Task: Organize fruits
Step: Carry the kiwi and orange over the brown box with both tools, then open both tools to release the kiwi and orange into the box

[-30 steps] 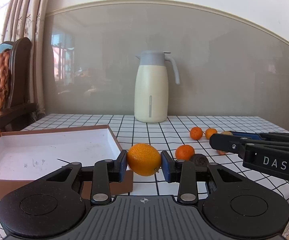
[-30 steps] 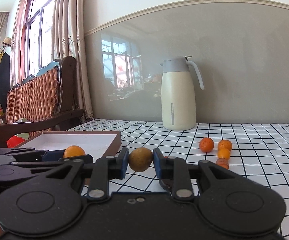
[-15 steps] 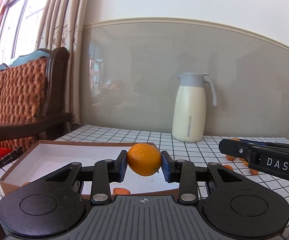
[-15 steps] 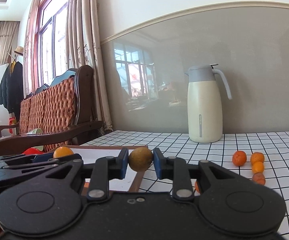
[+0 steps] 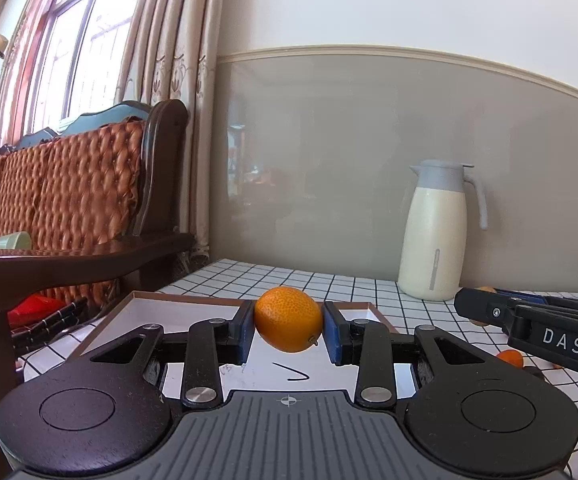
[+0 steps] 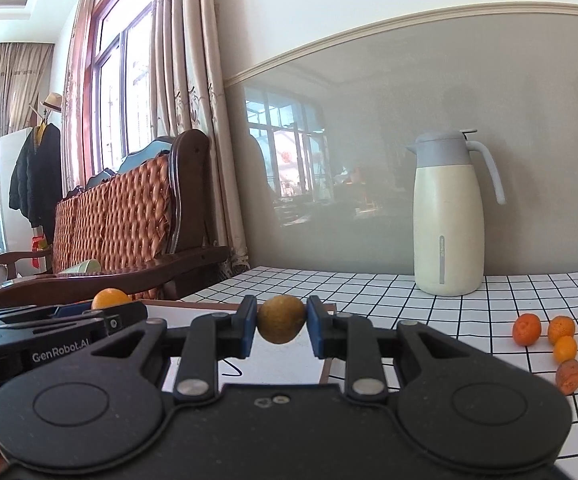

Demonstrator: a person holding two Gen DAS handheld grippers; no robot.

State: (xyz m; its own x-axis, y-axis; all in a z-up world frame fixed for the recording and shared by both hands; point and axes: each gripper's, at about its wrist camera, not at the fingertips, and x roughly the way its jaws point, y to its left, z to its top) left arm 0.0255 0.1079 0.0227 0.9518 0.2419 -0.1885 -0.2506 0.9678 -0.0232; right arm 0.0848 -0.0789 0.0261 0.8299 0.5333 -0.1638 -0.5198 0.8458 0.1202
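Note:
My left gripper [image 5: 288, 332] is shut on a bright orange [image 5: 288, 319], held in the air above the shallow brown box [image 5: 177, 307] with a white floor. My right gripper [image 6: 281, 326] is shut on a small dull yellow-brown fruit [image 6: 281, 319], also held over the box [image 6: 285, 364]. In the right wrist view the left gripper [image 6: 101, 316] and its orange [image 6: 110, 298] show at the left. In the left wrist view the right gripper's black body [image 5: 537, 326] reaches in from the right. Several small oranges [image 6: 545, 330] lie on the checked table [image 6: 429, 308] at the right.
A cream jug with a grey lid [image 5: 437, 232] stands at the back of the table by the wall. A dark wooden chair with an orange woven back [image 5: 69, 192] stands close to the table's left edge. Curtains and a window are behind it.
Both grippers have swung left with their fruits, from over the open table to over the box. The jug and loose oranges have slid to the right of both views.

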